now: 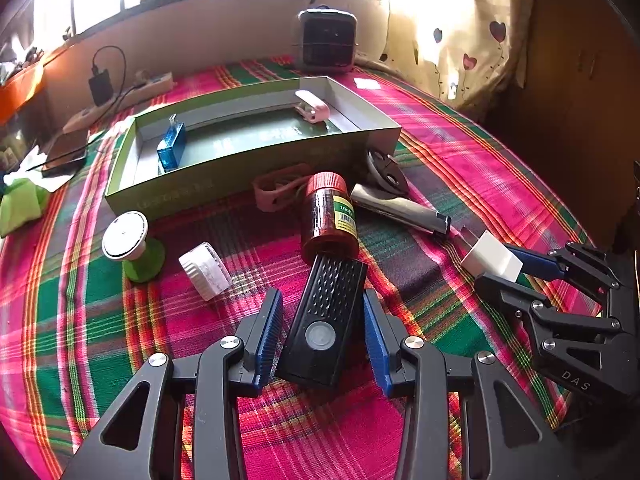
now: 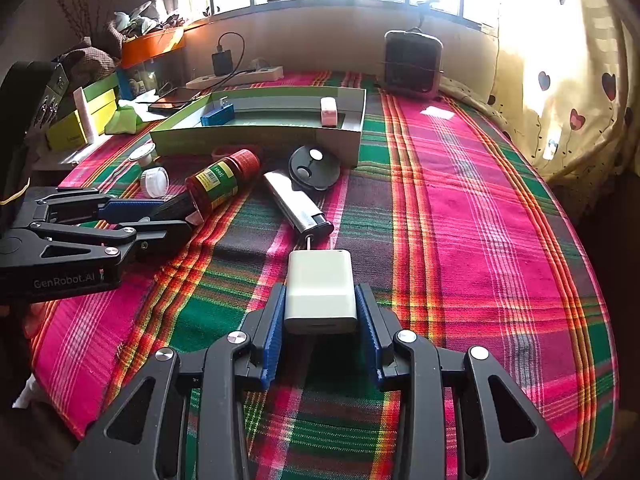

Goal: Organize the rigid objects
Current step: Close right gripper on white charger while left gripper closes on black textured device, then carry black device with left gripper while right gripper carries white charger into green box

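Observation:
A green box (image 1: pixel 168 194) (image 2: pixel 256 138) lies on the plaid cloth and holds a blue item (image 1: pixel 171 148) and a pink item (image 1: pixel 313 107). My left gripper (image 1: pixel 322 308) is open around a flat black device (image 1: pixel 324 316), with a gap on both sides. My right gripper (image 2: pixel 320 300) is shut on a white charger plug (image 2: pixel 320 292) (image 1: pixel 493 259). A red-capped jar (image 1: pixel 329 216) lies on its side past the black device. A silver lighter (image 1: pixel 400 210) (image 2: pixel 298 202) lies beside it.
A white cap (image 1: pixel 205 271), a green-based round piece (image 1: pixel 132 246), a black round disc (image 2: pixel 314 167) and a pink band (image 1: pixel 276 190) lie in front of the box. A small heater (image 2: pixel 414 62) stands at the far edge. A power strip (image 2: pixel 240 76) and clutter sit at the far left.

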`<state>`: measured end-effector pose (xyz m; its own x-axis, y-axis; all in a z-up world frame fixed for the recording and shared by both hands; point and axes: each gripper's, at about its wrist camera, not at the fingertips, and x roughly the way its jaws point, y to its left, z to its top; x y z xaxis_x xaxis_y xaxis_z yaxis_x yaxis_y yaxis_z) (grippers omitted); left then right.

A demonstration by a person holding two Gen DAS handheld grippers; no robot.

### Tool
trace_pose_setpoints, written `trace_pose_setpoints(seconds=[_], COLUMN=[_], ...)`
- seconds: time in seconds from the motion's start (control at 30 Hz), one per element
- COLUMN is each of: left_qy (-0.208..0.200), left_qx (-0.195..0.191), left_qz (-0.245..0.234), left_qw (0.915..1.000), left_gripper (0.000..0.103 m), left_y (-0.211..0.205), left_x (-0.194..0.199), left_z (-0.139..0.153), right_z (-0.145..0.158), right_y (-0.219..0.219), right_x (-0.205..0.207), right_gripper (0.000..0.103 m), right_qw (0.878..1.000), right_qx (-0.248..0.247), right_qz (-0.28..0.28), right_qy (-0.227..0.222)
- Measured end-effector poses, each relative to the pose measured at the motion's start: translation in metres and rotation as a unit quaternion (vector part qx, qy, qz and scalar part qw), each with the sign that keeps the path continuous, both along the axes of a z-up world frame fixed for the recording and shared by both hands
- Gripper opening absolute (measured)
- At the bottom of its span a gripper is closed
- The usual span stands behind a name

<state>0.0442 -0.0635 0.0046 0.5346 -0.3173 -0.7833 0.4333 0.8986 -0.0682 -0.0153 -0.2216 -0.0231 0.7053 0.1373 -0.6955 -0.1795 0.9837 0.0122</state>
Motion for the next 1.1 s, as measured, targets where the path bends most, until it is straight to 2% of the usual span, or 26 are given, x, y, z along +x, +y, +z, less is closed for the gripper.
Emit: trace_pose_setpoints(seconds=[0.23, 0.83, 1.1], left_qy=[-0.003, -0.002, -0.006], left_qx=[0.009, 0.003, 0.000], left_qz=[0.008, 0.012, 0.013], left_qw=[0.9999, 0.9999, 0.9999], left_gripper=[0.026, 0.026, 0.026], left_y=[0.0026, 0.0040, 0.0059], left_x=[-0.0005, 0.0001, -0.0022], left_z=[0.0004, 0.0018, 0.0064], right_z=[-0.0001, 0.0001, 0.0025], right_y=[0.0000, -0.0002, -0.0009], right_x=[-0.0002, -0.0001, 0.0026], right_gripper=[0.036, 0.035, 0.035], right_qw=[1.000, 1.000, 1.000], right_qx=[0.001, 0.001, 0.015], right_qz=[0.000, 0.002, 0.010], right_qy=[-0.002, -0.001, 0.006])
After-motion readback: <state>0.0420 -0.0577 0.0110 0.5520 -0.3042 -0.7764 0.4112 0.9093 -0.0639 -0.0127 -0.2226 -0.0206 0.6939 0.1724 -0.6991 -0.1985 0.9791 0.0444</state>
